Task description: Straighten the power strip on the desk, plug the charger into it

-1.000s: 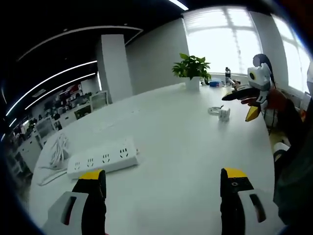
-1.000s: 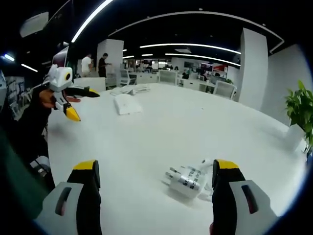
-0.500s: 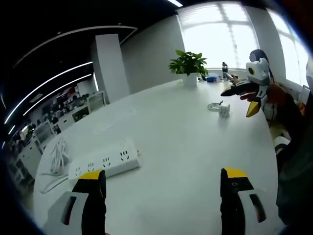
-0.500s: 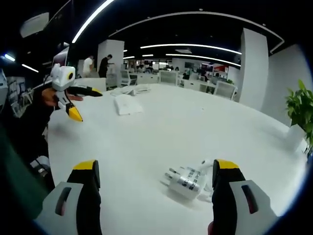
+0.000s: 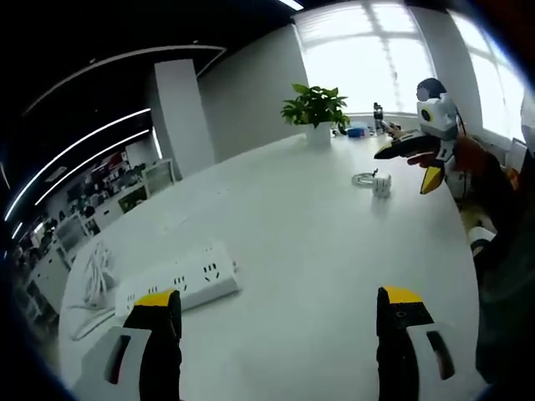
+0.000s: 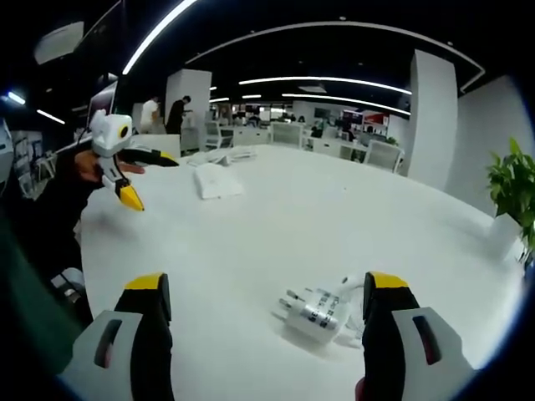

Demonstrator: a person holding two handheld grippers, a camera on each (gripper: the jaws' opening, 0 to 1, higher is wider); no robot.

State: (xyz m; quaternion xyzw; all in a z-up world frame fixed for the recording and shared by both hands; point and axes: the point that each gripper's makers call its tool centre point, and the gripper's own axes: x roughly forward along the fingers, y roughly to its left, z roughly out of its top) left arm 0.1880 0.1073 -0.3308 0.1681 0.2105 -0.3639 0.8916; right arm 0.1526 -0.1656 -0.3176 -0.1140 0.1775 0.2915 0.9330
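A white power strip lies askew on the white desk, just past my left gripper's left jaw, its coiled white cord beside it. My left gripper is open with nothing between its jaws. Far across the desk sits the white charger with its cable, near my right gripper held in a hand. In the right gripper view the charger lies on its side, prongs pointing left, just inside the right jaw of my open right gripper. The left gripper shows far left, the power strip beyond it.
A potted green plant stands at the desk's far edge near bright windows, with small items beside it. The same plant is at the right gripper view's right edge. Office chairs, desks and people fill the background.
The left gripper view has shifted a little; the power strip sits slightly lower and closer to the left jaw. The right gripper view barely changed; the charger keeps its place.
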